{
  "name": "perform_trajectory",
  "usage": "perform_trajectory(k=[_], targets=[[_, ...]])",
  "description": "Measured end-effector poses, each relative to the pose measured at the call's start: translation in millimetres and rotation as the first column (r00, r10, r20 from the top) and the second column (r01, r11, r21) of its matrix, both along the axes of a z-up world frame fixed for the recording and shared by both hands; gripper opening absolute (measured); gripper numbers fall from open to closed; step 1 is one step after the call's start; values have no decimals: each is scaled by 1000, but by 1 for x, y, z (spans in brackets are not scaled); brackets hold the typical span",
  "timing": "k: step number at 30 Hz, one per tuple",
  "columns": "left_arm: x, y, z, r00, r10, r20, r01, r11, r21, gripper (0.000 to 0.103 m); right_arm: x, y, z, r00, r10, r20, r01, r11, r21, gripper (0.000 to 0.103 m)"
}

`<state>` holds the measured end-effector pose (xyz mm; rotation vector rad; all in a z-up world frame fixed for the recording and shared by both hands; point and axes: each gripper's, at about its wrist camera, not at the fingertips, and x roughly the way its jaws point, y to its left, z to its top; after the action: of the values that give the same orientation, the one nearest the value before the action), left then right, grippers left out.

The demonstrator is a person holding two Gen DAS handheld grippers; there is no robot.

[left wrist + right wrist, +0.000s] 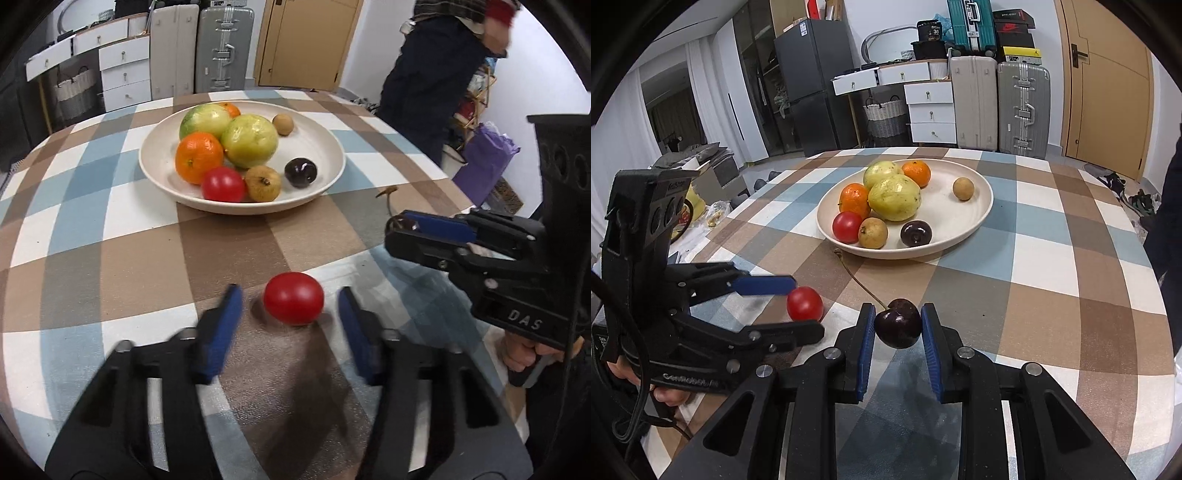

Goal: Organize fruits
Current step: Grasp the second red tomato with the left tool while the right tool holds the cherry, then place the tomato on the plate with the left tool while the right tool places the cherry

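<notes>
Cherry pinched in right gripper, stem trailing fwd toward plate. Left gripper wide, red tomato between pads, untouched, on tablecloth near plate.

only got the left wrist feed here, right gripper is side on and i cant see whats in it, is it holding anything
Observer: Yes. In the right wrist view the right gripper is shut on a dark, glossy cherry with a long stem, one blue pad on each side.

Operator: ok and my left one, am i actually around the tomato

Observer: From the right wrist view, the small round red tomato sits between the open fingers of the left gripper on the checked tablecloth; whether a pad touches it I cannot tell.

Operator: whats left of the table, i only see dark there

Observer: A tall black fridge stands against the back wall, left of the white drawers.
</notes>
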<state>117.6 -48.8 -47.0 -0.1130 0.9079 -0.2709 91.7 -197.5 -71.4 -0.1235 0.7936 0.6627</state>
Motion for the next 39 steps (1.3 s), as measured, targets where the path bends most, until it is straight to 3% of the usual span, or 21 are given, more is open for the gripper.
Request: perform_trajectory(k=[1, 2, 17, 39], targets=[[0, 0, -1, 1000, -9, -3, 9, 1000, -14, 31, 0, 0, 0, 1000, 0, 0, 0, 1000, 0, 25], [0, 0, -1, 1000, -13, -5, 13, 1000, -19, 30, 0, 0, 0, 1000, 0, -1, 0, 1000, -1, 25], [-3, 4, 2, 1000, -1, 1, 1, 1000, -18, 30, 1, 4, -4, 1000, -1, -21, 1, 1000, -25, 25], [13, 40, 48, 991, 84, 101, -87, 996, 20, 30, 26, 17, 29, 1000, -3, 31, 4, 1000, -25, 25]])
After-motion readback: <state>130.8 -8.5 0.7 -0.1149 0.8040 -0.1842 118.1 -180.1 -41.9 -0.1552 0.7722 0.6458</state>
